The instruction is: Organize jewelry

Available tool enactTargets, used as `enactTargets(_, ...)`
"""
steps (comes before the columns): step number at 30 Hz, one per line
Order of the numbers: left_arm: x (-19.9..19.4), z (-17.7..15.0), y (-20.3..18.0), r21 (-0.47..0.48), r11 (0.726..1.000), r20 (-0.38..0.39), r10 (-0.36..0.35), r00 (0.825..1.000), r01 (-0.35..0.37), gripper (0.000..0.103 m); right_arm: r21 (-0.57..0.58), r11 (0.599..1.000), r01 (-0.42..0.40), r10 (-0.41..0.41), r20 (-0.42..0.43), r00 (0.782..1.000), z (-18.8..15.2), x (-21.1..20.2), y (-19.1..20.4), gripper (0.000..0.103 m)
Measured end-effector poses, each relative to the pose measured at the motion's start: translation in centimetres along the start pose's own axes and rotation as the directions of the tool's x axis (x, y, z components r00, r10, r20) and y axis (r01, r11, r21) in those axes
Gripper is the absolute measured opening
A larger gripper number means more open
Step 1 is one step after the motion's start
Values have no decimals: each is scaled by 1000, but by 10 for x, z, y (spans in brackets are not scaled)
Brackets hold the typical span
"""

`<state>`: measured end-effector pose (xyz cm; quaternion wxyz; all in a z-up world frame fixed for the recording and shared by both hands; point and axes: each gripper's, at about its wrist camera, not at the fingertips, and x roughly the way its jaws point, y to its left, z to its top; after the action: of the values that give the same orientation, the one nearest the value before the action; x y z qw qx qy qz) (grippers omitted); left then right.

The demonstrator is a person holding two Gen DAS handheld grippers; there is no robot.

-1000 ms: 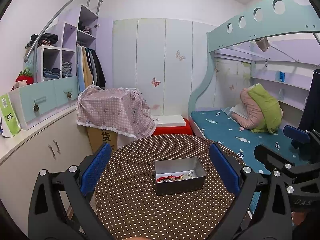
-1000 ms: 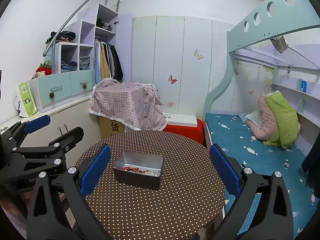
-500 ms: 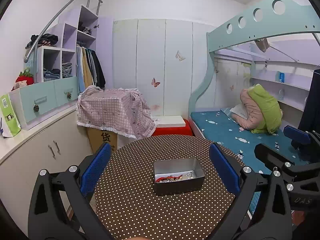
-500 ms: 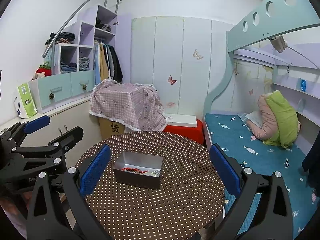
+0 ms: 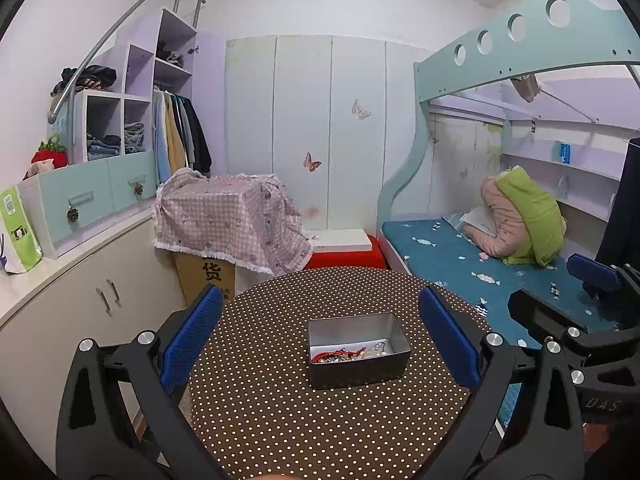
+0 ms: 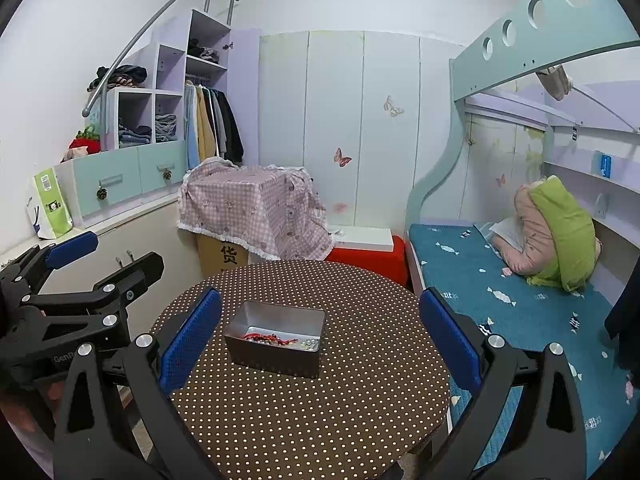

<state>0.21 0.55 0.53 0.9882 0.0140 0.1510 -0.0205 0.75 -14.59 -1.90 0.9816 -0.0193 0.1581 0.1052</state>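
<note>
Nearest the cameras, the left gripper [image 5: 320, 332] and the right gripper [image 6: 320, 332] both hang above the near edge of the round, polka-dotted desk [image 5: 280, 420], each with its 2 blue-padded fingers spread wide apart and nothing between them. Neither touches anything.

A little farther in, near the middle of the desk, stands an open metal tin [image 5: 359, 350]. The jewelry [image 5: 340, 354] lies inside it on the bottom: a red corded piece tangled with some pale or silvery bits, too small to tell apart. No jewelry shows on the cloth outside the tin, and no lid is in view.

Judging from this, the task looks either just about to begin or close to finished: everything visible is already gathered in 1 tin, but it lies in a loose heap, unsorted. What is left, if anything, would be separating the pieces or closing the tin.

Beyond the desk are a box under a pink checked cloth [image 5: 228, 220] and a bed [image 5: 460, 256].
</note>
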Motion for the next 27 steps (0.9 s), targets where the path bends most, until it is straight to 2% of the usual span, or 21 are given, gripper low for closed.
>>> enactTargets(14,2,-1,2,-11,1000,-7,0,1000,0,98,-7,1000,-4,4,-7,1000,-4,4,1,95)
enactTargets(27,20,-7,4,-15,1000,-50,4,999,-4,98,1,1000,4,-4,-33,999,-5,13,0,95)
